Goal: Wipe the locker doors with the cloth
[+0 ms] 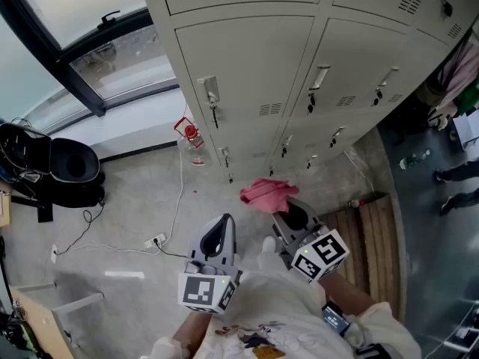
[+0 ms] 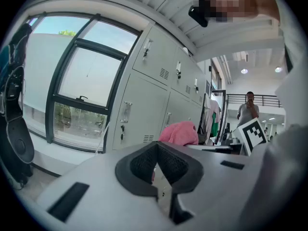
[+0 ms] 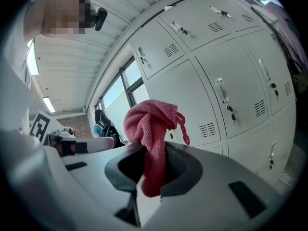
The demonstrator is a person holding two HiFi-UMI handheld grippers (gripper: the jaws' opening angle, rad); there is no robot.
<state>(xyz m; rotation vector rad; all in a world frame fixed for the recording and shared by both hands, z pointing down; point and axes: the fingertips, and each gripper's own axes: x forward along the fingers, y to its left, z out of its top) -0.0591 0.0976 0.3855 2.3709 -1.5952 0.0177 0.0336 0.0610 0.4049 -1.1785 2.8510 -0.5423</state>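
Locker bank (image 1: 247, 73): pale grey metal doors in several tiers, each with a latch handle, a keyhole and a small vent. It fills the upper half of the head view. A large window (image 1: 90, 21) stands on its left, and bare concrete floor (image 1: 135, 193) lies below.

Relation governing the next move: the doors lie ahead of both grippers and rise above them. The cloth (image 1: 266, 193) sits between the right gripper (image 1: 293, 215) and the foot of the bank, apart from every door, so no wiping contact exists yet. The right gripper is the nearer of the two to the doors and it carries the cloth. My judgement is that it must go forward and up to press the bunch flat against a door panel.

Cloth: pink, soft-napped and dry-looking. It is gathered into a loose bunch beyond the jaw tips, with a short loop at one side. Its length runs through the jaws, with the bunch on the locker side and a tail hanging below the pads.

Right gripper, own view — jaws clamped on the cloth's middle, pads pinching it firmly.

Left gripper (image 1: 219, 230), own view — jaws closed tip to tip with nothing between them. It is held back beside the right gripper and plays no part at present.
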